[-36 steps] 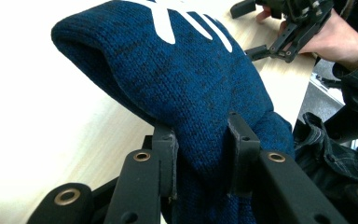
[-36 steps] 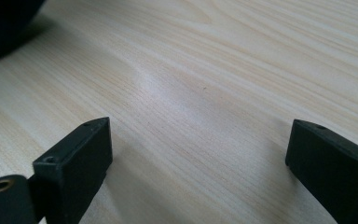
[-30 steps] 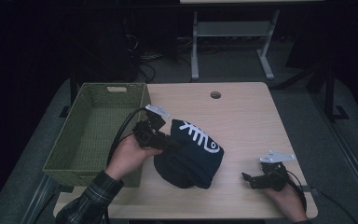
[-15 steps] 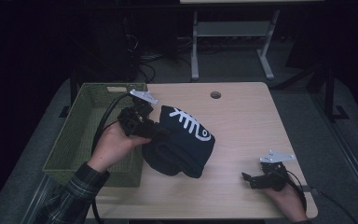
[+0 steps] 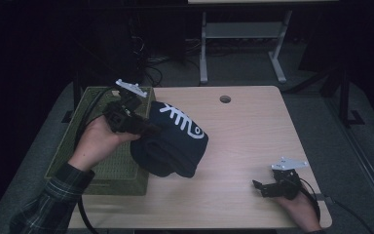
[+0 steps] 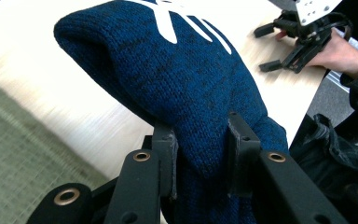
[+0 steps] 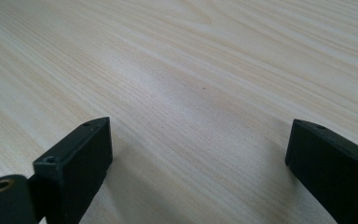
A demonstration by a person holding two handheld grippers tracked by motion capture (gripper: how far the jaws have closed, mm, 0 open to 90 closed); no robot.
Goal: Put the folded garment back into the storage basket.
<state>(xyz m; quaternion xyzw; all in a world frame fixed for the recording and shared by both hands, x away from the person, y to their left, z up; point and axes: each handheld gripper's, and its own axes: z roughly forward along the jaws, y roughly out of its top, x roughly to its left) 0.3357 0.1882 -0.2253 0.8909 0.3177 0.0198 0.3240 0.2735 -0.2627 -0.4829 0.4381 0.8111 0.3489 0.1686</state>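
Table [image 5: 253,131] carries a green basket [image 5: 73,161] at its left edge; the blue knit hat [image 5: 173,141], clamped in the left gripper's [image 6: 200,149] fingers, hangs beside it. Carrying seems underway; next, swing over the basket and release. The right gripper [image 5: 265,187] rests, fingers apart.

Both grippers are matte black, the left gripper [image 5: 143,127] and the right gripper [image 5: 263,187] each topped by a grey three-cornered plate and trailing a black cable. Brass-ringed pivot holes mark the flat jaw arms. A dark plaid sleeve [image 5: 53,202] covers the left forearm.
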